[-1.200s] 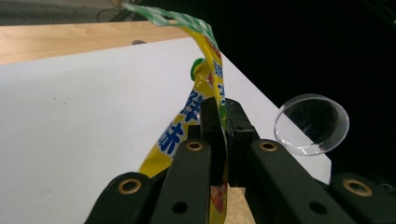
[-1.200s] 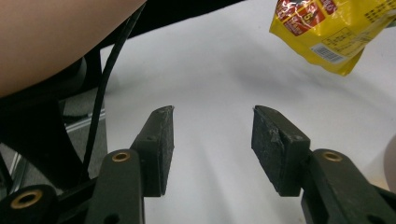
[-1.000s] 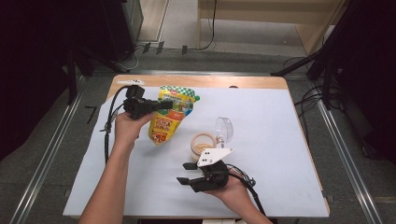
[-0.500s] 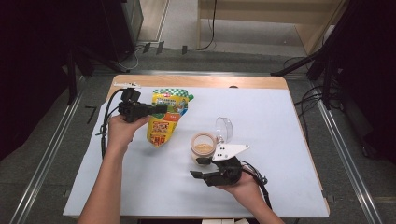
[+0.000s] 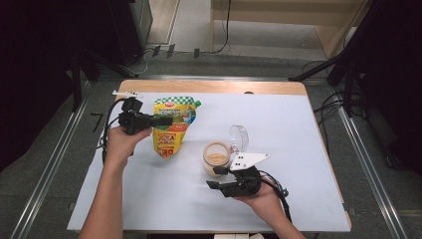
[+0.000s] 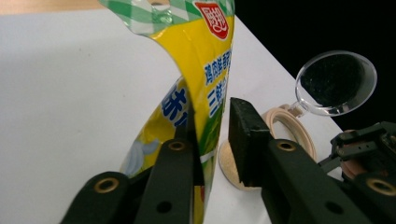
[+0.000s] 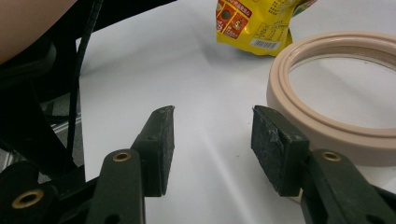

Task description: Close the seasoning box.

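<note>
your left gripper (image 6: 212, 140) has just been opening around the pouch (image 5: 173, 125), releasing it, while your right gripper (image 7: 212, 140) stands open and empty beside the jar (image 5: 216, 158).

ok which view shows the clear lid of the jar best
The left gripper view: the clear lid shows large there, round, flipped up behind the jar rim. The high view shows the lid small, standing open beside the jar's mouth. In the right gripper view the jar's beige rim is in sight.
</note>
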### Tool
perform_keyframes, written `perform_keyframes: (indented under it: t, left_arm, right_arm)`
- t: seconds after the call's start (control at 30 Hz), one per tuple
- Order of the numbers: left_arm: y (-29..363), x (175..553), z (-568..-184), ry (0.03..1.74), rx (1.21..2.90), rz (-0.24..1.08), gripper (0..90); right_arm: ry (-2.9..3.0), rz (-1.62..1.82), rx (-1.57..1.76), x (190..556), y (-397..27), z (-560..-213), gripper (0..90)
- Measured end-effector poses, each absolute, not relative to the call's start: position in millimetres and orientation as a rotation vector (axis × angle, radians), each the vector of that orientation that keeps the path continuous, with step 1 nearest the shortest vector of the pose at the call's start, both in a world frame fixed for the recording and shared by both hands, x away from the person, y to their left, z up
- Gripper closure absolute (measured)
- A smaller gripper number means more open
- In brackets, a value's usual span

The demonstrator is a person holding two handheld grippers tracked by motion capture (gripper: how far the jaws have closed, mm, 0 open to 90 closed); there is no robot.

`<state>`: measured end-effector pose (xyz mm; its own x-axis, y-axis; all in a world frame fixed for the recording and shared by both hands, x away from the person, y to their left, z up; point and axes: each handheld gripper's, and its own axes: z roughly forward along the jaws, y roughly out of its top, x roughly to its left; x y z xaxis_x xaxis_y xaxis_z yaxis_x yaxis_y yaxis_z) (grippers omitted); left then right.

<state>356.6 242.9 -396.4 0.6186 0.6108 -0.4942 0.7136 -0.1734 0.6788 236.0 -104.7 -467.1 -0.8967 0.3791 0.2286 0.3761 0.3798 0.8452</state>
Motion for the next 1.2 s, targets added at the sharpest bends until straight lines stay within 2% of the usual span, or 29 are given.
perform_keyframes:
  t: [0.13, 0.27, 0.57, 0.97, 1.2]
  left_arm:
    - [248, 351, -396, 1.051, 1.866, -0.129, 76.0]
    - [252, 346, -394, 1.038, 1.852, -0.134, 67.9]
    - [254, 337, -388, 1.02, 1.881, -0.1, 57.4]
    - [265, 325, -378, 1.032, 1.892, -0.028, 49.5]
    - [272, 318, -375, 1.035, 1.914, 0.003, 48.0]
  right_arm:
    - [2.606, 1.587, 0.698, 236, -104, -465, 50.8]
    - [2.613, 1.585, 0.693, 237, -103, -464, 51.1]
    - [2.63, 1.568, 0.71, 239, -105, -465, 51.8]
    - [2.599, 1.565, 0.769, 242, -123, -458, 52.3]
    - [2.589, 1.547, 0.785, 243, -135, -455, 52.4]
